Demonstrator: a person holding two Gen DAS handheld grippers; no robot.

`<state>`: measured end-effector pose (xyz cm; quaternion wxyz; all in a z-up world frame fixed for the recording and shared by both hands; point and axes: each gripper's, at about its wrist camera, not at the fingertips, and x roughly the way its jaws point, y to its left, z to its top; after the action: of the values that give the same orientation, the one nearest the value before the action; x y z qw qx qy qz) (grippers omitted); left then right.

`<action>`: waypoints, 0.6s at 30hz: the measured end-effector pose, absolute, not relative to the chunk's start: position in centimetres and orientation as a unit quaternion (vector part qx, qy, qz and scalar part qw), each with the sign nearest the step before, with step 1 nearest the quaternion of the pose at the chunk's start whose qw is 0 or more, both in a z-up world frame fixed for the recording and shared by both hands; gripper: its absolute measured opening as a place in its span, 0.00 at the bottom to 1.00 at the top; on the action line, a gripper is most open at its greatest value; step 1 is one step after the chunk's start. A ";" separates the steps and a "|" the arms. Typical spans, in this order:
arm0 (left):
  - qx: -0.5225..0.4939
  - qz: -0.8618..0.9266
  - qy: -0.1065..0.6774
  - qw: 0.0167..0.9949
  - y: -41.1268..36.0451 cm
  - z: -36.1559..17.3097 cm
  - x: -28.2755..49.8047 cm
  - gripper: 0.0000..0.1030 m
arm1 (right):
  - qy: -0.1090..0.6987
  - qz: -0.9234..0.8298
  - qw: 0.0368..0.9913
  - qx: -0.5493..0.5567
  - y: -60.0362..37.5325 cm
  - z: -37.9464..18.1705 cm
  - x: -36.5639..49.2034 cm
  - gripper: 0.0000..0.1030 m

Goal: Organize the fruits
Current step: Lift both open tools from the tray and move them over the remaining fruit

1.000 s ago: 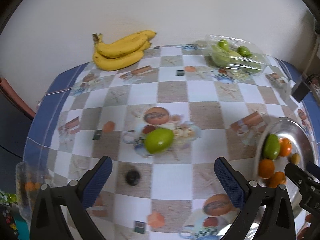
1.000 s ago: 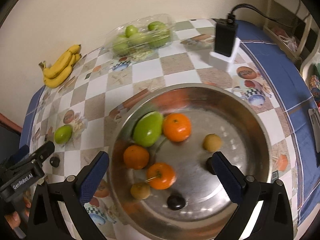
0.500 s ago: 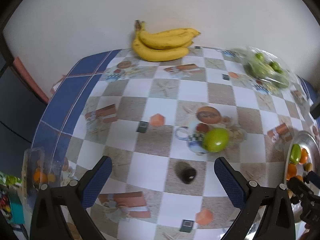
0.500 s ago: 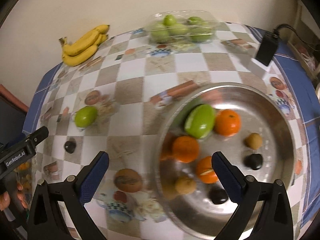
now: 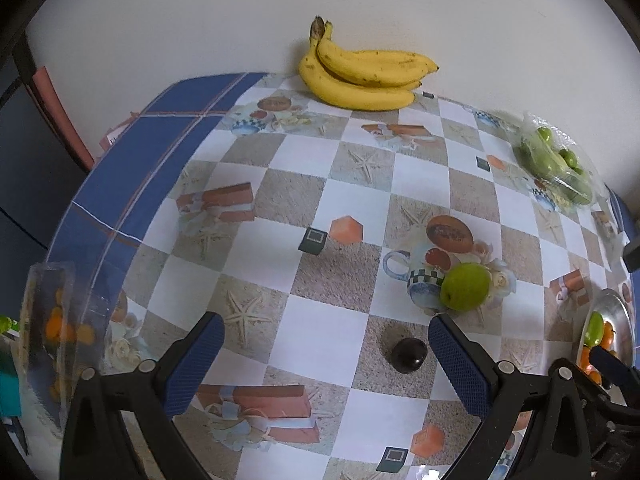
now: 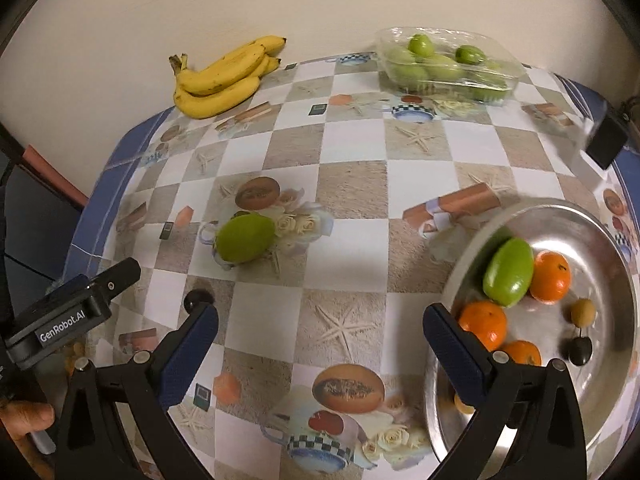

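Both tongs, left [image 5: 325, 356] and right [image 6: 320, 344], gape empty. The small dark round fruit [image 5: 408, 354] sits on the checkered desk [image 5: 320, 184] at the left's three o'clock; it might roll if nudged.

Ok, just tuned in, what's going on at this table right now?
A person is sorting fruit with a handheld claw in each hand. Both the left claw and right claw are open and empty, above the tablecloth. The metal bowl already holds a green mango, oranges and a few small fruits. Another green mango and a dark plum lie loose on the cloth near the left claw. The bananas and a clear tray of green fruit sit by the wall.
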<state>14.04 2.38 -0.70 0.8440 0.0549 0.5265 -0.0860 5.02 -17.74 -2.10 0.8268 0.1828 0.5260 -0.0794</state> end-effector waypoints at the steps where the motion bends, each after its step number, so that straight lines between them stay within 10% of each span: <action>1: 0.052 -0.087 0.529 0.843 2.4 -0.9 14.1 1.00 | 0.527 -0.080 0.826 0.180 -17.6 -2.2 5.1 0.99; 18: 0.023 -0.076 0.567 0.820 2.2 -4.2 15.7 1.00 | 0.565 -0.060 0.808 0.154 -16.3 -5.4 9.5 0.99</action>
<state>15.74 2.20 -4.22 0.8200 0.0226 0.5669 -0.0758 9.46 -16.29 -5.45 0.8084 0.1541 0.5650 -0.0600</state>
